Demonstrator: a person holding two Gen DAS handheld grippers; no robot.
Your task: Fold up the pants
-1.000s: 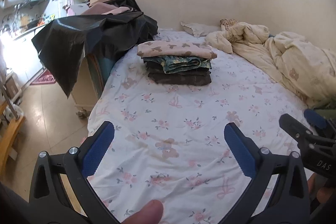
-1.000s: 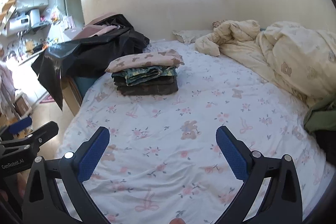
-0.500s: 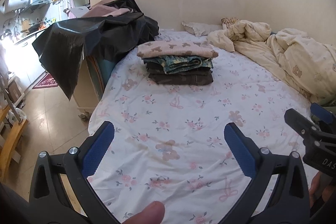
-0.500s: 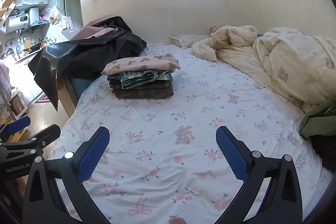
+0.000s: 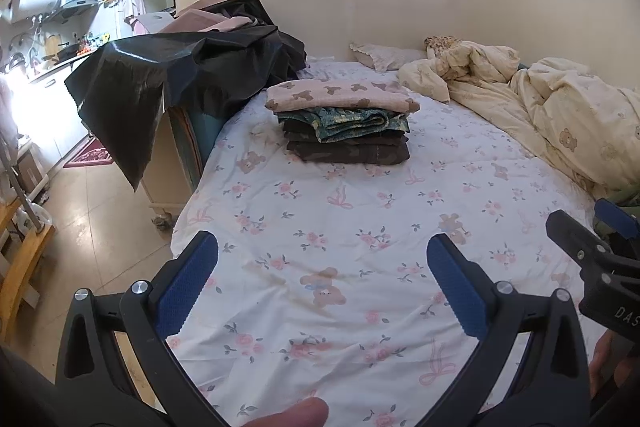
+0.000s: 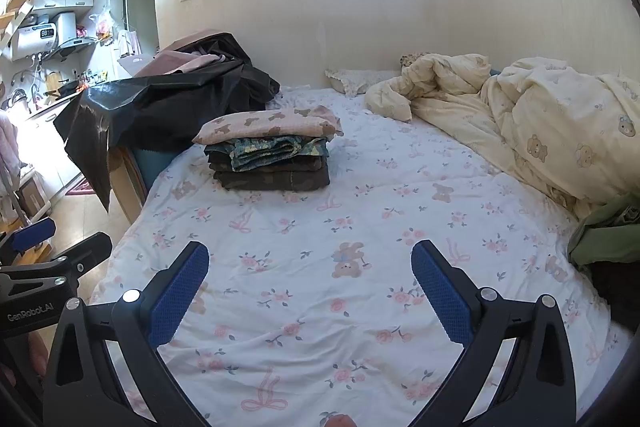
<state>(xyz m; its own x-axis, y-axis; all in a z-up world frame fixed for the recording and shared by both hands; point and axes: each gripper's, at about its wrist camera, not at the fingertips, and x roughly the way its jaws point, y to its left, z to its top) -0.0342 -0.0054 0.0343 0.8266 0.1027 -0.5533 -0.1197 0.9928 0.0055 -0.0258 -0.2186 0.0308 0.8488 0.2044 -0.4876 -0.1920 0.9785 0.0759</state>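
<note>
A stack of folded garments [image 5: 344, 123] [image 6: 272, 155] rests on the floral bed sheet [image 5: 360, 227] [image 6: 320, 227], with a pink bear-print piece on top, then a teal patterned one, then dark brown ones. An olive-green garment [image 6: 604, 235] lies crumpled at the bed's right edge, with only a sliver of it in the left wrist view. My left gripper [image 5: 322, 281] hovers open over the sheet's near part, nothing between its blue pads. My right gripper [image 6: 310, 277] is open too and holds nothing. Each gripper shows at the edge of the other's view.
A cream bear-print quilt [image 5: 560, 107] [image 6: 540, 131] is heaped along the right side, a pillow [image 5: 380, 55] by the wall. A black plastic sheet [image 5: 168, 75] [image 6: 160, 99] drapes over furniture left of the bed. Tiled floor [image 5: 80, 219] and a kitchen counter lie further left.
Both cameras have pulled back and risen slightly, so the stack and quilt sit a little farther off. Both grippers stay open.
</note>
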